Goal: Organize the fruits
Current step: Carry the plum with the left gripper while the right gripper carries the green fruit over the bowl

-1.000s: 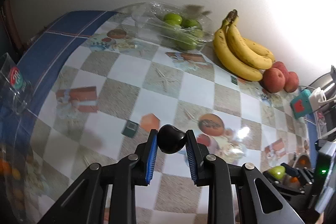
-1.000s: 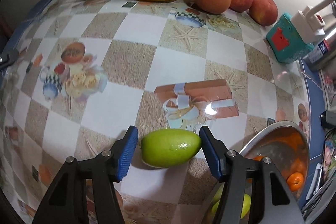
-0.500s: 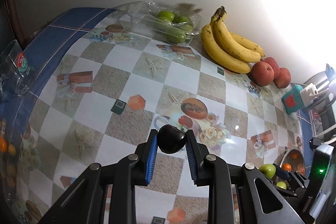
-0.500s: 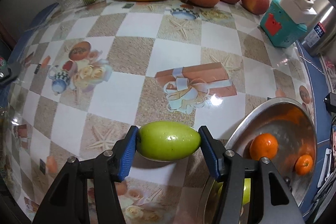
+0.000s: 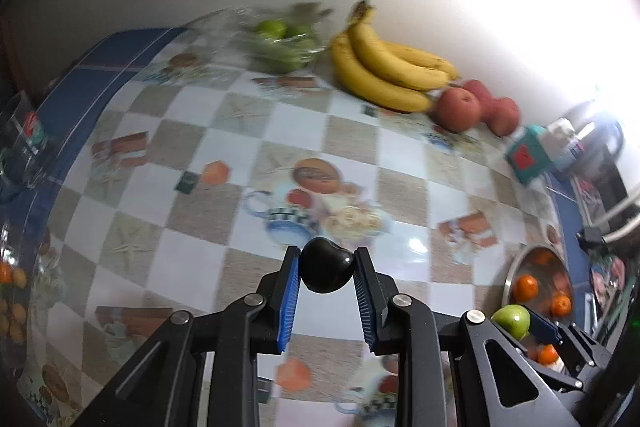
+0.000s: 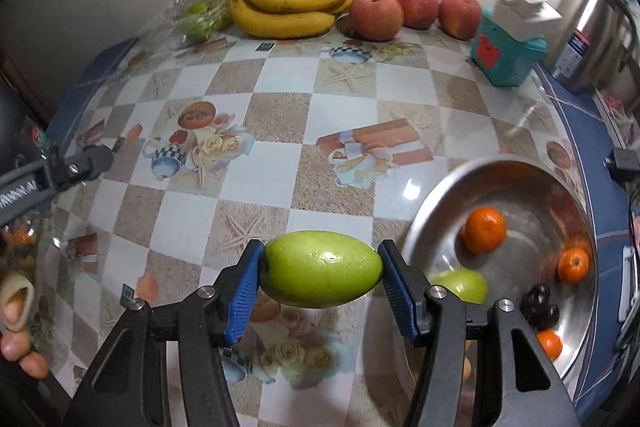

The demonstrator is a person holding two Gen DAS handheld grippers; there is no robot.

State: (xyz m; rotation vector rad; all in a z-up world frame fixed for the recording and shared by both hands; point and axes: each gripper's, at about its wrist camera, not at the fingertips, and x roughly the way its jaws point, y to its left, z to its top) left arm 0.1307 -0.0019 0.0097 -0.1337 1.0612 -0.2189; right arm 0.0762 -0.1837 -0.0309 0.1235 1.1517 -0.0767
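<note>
Both grippers now hold fruit up off the table, near the metal bowl.

The left gripper (image 5: 326,269) is clenched on a small dark plum (image 5: 325,270), and the right gripper (image 6: 320,275) is squeezing a green mango (image 6: 320,274) by its two ends. A second ago the mango sat low over the checkered table (image 6: 276,115) with the bowl barely showing; now the metal bowl (image 6: 436,195) is wide open at 3 o'clock of the mango, so dropping it in looks like the next step. Inside the bowl are small oranges (image 6: 485,230), another green fruit (image 6: 466,285) and some dark fruit (image 6: 539,305). Far away at 12 o'clock, bananas (image 6: 292,7) and red apples (image 6: 376,15) wait by the wall, beside a clear bag of green fruit (image 6: 198,17).
</note>
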